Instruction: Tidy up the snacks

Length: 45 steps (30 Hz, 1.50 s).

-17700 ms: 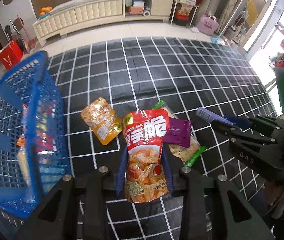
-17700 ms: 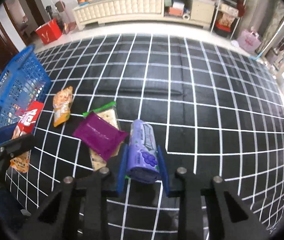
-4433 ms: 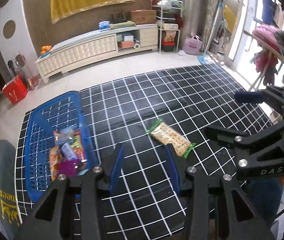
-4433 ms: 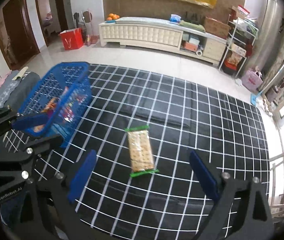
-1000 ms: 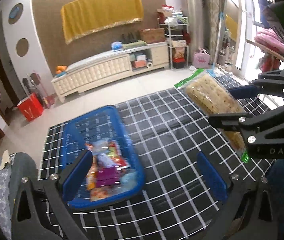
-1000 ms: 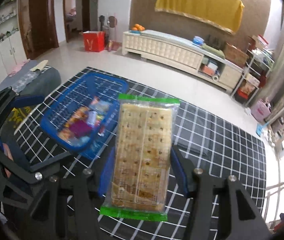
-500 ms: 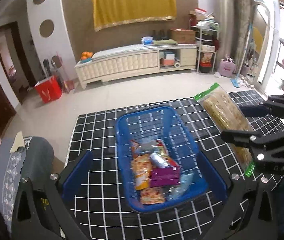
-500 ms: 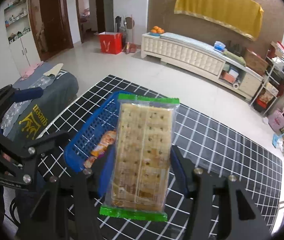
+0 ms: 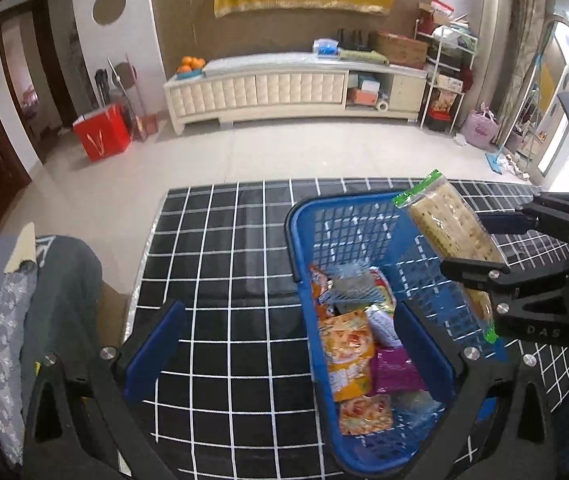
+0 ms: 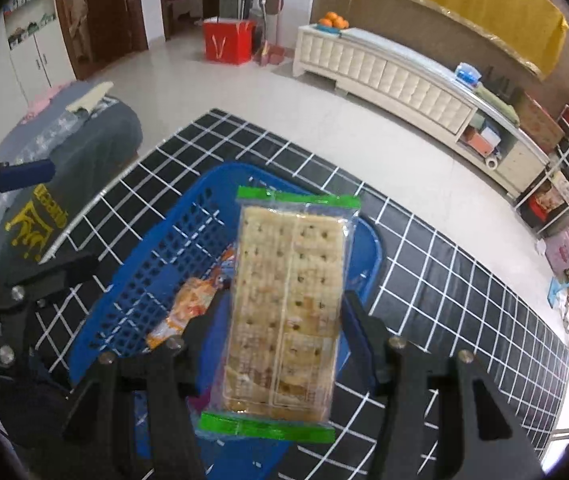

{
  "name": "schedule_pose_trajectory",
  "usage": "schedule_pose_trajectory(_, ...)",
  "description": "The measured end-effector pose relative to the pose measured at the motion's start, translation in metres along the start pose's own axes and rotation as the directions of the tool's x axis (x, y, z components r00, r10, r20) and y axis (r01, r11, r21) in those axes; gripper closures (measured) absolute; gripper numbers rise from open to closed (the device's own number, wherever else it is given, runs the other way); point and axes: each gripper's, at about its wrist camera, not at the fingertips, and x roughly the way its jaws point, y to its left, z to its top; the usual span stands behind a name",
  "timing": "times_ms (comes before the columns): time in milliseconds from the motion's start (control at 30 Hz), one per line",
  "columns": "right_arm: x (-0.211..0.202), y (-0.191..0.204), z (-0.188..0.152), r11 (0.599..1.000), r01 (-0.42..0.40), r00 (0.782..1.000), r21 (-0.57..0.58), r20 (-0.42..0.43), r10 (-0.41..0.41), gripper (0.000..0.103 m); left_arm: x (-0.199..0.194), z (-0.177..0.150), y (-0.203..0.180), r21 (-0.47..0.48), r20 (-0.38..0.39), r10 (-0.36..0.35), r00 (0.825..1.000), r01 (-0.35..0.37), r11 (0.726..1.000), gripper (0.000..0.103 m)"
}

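Note:
My right gripper (image 10: 282, 322) is shut on a cracker pack (image 10: 286, 304) with green ends and holds it in the air above the blue basket (image 10: 156, 264). In the left wrist view the cracker pack (image 9: 448, 232) hangs over the basket's right side (image 9: 348, 204), held by the right gripper (image 9: 480, 248). The basket holds several snack packs, among them an orange one (image 9: 344, 352) and a purple one (image 9: 394, 372). My left gripper (image 9: 288, 344) is open and empty, above the basket's left wall.
The basket stands on a black mat with a white grid (image 9: 224, 248). A grey cushion (image 9: 44, 292) lies at the left beside the mat. A long white cabinet (image 9: 276, 92) and a red bag (image 9: 102, 136) stand far back on the tiled floor.
Both grippers have swung left. The basket has shifted right in the left wrist view, and the cracker pack is now over the basket.

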Motion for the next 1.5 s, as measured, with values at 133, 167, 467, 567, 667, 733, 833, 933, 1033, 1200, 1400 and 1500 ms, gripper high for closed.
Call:
schedule_pose_trajectory(133, 0.026, 0.002, 0.004, 0.999, 0.016, 0.999, -0.032, -0.046, -0.017, 0.044, 0.022, -0.001, 0.008, -0.013, -0.031, 0.008, 0.999, -0.008, 1.000, 0.000)
schedule_pose_trajectory(167, 0.031, 0.003, 0.006, 0.999, 0.023, 0.998, -0.038, -0.055, -0.025, 0.044, 0.026, -0.001, 0.010, -0.018, -0.036, 0.000, 0.999, 0.000, 1.000, 0.000)
schedule_pose_trajectory(467, 0.052, 0.005, 0.005, 0.987, 0.124, 0.984, -0.102, -0.112, -0.135, 0.039, 0.045, -0.001, 0.011, -0.029, -0.059, -0.021, 0.998, 0.019, 0.999, 0.000)
schedule_pose_trajectory(567, 0.048, 0.005, 0.000, 0.984, 0.133, 0.984, -0.120, -0.105, -0.146, 0.030, 0.043, -0.003, 0.011, -0.036, -0.060, -0.028, 0.998, 0.025, 0.999, 0.000)
schedule_pose_trajectory(667, 0.041, 0.014, -0.005, 0.974, 0.168, 0.979, -0.154, -0.091, -0.183, 0.018, 0.037, -0.006, 0.010, -0.041, -0.057, -0.027, 0.998, 0.025, 0.999, 0.000)
schedule_pose_trajectory(733, 0.033, 0.019, -0.008, 0.963, 0.208, 0.974, -0.172, -0.058, -0.220, 0.013, 0.033, -0.008, 0.010, -0.045, -0.058, -0.027, 0.998, 0.025, 0.999, 0.000)
schedule_pose_trajectory(833, 0.011, 0.019, -0.019, 0.969, 0.194, 0.979, -0.151, -0.035, -0.202, 0.013, 0.022, -0.013, 0.008, -0.049, -0.045, -0.029, 0.999, 0.026, 0.998, 0.000)
schedule_pose_trajectory(933, -0.010, 0.016, -0.028, 0.979, 0.164, 0.985, -0.118, -0.025, -0.168, 0.013, 0.006, -0.018, 0.001, -0.039, -0.024, -0.034, 0.999, 0.034, 0.999, 0.000)
schedule_pose_trajectory(1033, -0.037, 0.014, -0.040, 0.986, 0.142, 0.990, -0.087, 0.005, -0.142, 0.013, -0.013, -0.024, -0.010, -0.018, 0.009, -0.030, 1.000, 0.030, 0.999, 0.000)
schedule_pose_trajectory(1200, -0.083, 0.019, -0.055, 0.989, 0.141, 0.988, -0.043, 0.071, -0.138, 0.013, -0.052, -0.034, -0.030, -0.011, 0.062, -0.041, 0.997, 0.042, 0.999, 0.000)
schedule_pose_trajectory(1400, -0.153, 0.019, -0.082, 0.992, 0.121, 0.971, 0.047, 0.201, -0.128, 0.012, -0.107, -0.053, -0.058, 0.006, 0.146, -0.037, 0.989, 0.037, 0.999, 0.000)
schedule_pose_trajectory(1500, -0.177, 0.020, -0.103, 0.992, 0.093, 0.963, 0.079, 0.244, -0.110, 0.006, -0.131, -0.064, -0.073, 0.026, 0.180, -0.054, 0.982, 0.050, 0.998, 0.000)
